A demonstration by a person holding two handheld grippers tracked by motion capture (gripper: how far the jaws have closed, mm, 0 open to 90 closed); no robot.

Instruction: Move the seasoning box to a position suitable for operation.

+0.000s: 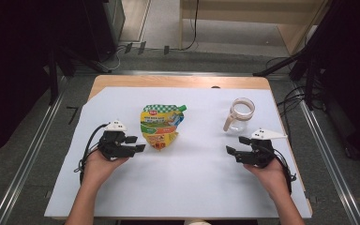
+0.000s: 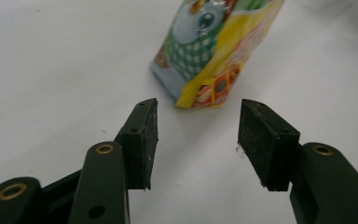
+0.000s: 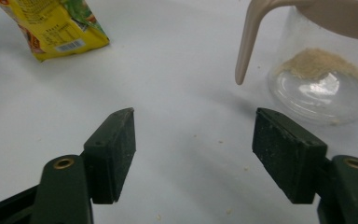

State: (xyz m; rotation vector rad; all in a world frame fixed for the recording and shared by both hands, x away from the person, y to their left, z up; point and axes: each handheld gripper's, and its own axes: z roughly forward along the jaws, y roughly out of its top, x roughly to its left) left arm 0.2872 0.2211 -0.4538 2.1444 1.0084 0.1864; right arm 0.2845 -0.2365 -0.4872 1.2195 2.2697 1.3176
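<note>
While the yellow and green pouch (image 1: 160, 126) lies flat on the white surface (image 1: 192, 178), left of the middle, its near corner sits just ahead of the left hand-held gripper (image 1: 138, 143), whose jaws stand apart with nothing between them. Well to the right stands the clear jar (image 1: 240, 116) with a beige handle and a little tan powder in its bottom, just beyond the right hand-held gripper (image 1: 237, 144), whose jaws likewise stand wide and empty, near the jar but apart from it.
</note>
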